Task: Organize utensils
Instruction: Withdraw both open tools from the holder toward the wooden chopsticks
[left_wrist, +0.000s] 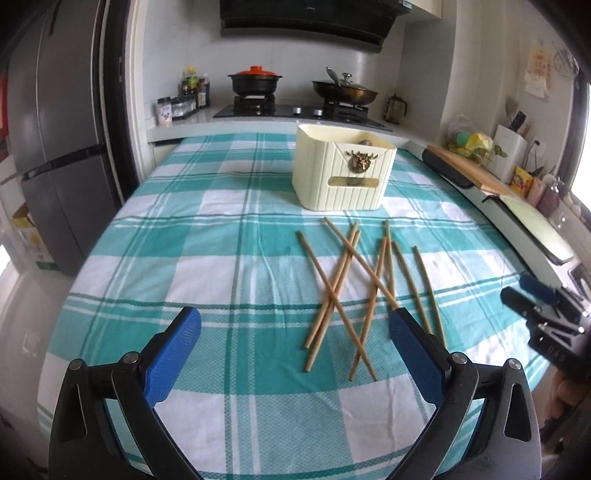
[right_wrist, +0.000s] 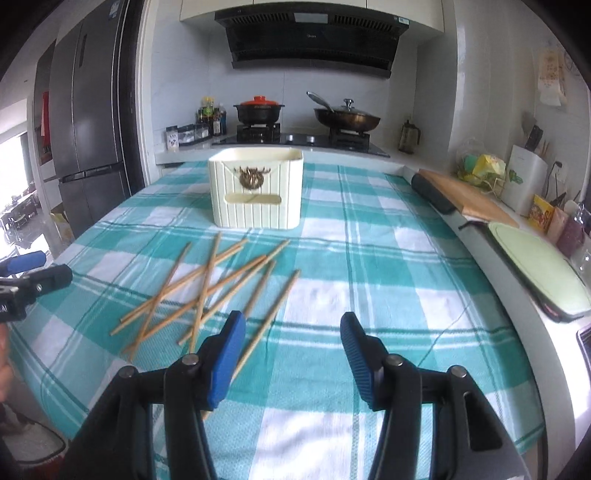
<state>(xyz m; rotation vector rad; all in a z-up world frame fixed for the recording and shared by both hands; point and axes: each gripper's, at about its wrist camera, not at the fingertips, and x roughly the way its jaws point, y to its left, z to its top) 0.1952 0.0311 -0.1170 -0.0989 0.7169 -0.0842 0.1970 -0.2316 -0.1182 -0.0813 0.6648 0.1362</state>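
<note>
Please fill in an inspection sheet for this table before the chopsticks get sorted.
Surface: table under a teal and white checked cloth, slightly wrinkled.
Job's things: eight chopsticks lie loose and crossed on the cloth; cream holder stands upright beyond them, apart.
Clutter: nothing seen on the cloth besides these.
Grippers: left tool open, above the near chopstick ends, holding nothing; right tool open, to the right of the pile, empty.
Cables: nothing seen on the cloth.
Surroundings: stove with a red-lidded pot and a wok; fridge to the left; cutting boards on the right counter.
</note>
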